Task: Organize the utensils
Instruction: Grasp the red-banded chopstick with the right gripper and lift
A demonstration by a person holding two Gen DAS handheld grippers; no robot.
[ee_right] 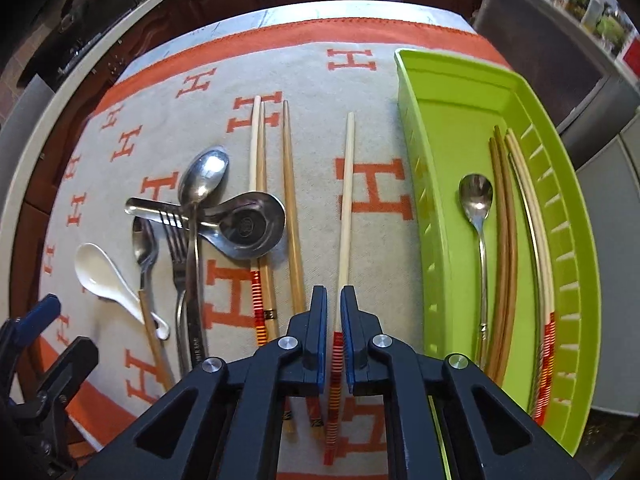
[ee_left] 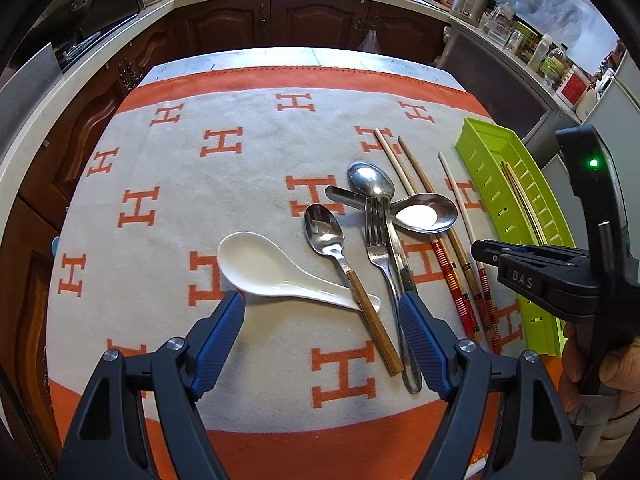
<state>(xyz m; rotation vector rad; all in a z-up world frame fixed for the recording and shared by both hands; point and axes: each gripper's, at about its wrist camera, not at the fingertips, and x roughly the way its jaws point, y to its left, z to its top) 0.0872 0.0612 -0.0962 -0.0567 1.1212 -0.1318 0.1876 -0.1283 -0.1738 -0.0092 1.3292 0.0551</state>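
Right claw [ee_right: 333,308] of mine sits low over the cloth [ee_right: 376,240] with its two blue pads drawn nearly together on either side of a pale chopstick [ee_right: 345,208]; whether the pads actually pinch its red-striped end I cannot tell, since a thin gap shows on both sides. That chopstick runs straight ahead of the claw. To the claw's right lies the green tray [ee_right: 424,184], holding a small metal spoon [ee_right: 477,200] and several chopsticks along its far wall. To the claw's left, more chopsticks lie on the cloth, then a heap of a steel ladle spoon [ee_right: 244,226], a long spoon [ee_right: 202,180] and a fork [ee_right: 176,240].

My left claw [ee_left: 322,312] is spread wide, gripping nothing. Between its pads and just ahead lie the white ceramic spoon [ee_left: 264,264], a wooden-handled spoon [ee_left: 326,232] crossing its handle, and the fork, whose handle runs beside the claw's right-hand pad.
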